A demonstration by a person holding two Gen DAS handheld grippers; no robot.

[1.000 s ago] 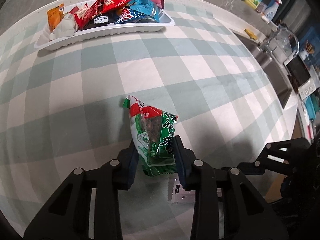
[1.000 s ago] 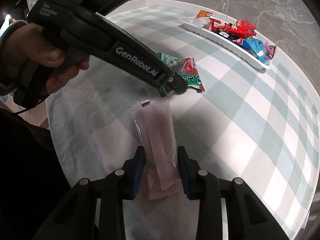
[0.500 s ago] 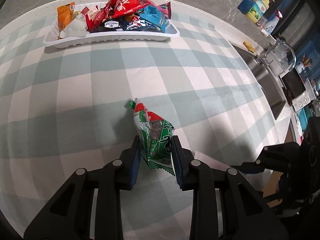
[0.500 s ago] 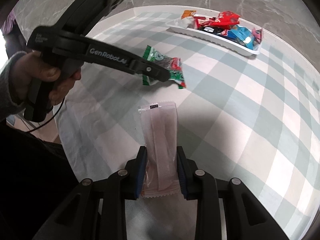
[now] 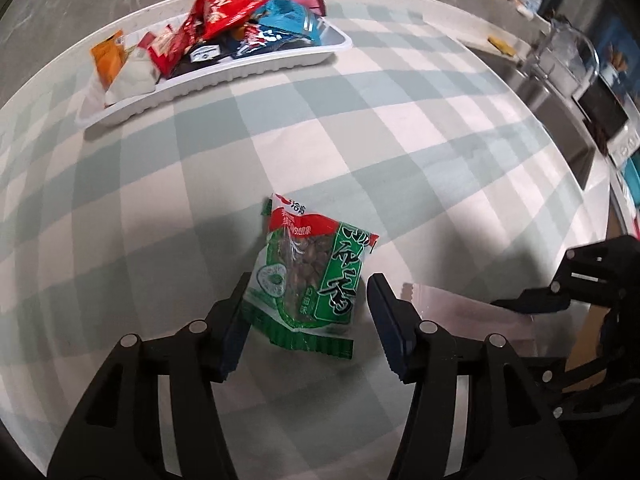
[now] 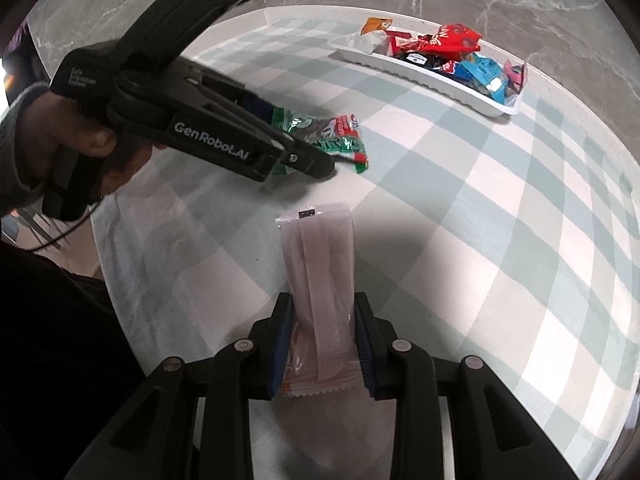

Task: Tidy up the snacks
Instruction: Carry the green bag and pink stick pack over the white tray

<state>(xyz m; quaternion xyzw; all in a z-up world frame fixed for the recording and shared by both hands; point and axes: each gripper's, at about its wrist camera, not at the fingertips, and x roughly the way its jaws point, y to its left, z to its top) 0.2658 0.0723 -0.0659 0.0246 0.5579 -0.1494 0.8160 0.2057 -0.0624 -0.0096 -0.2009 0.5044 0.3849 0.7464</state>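
The left claw [image 5: 306, 318] has just been opening: its jaws now stand apart around the green-and-red crinkled plastic snack packet [image 5: 310, 280], which lies between them on the worktop's pale green-and-white checked cloth [image 5: 400, 128], the right pad clear of it. The right claw [image 6: 322, 344] is clenched on the near end of a long pale pink translucent wrapper [image 6: 320, 284], whose far end points away over the cloth. At the far edge of the worktop sits a long white plastic tray [image 5: 224, 76] heaped with red, blue and orange snack packets. A hand [image 6: 80, 148] grips the left claw's black handle.
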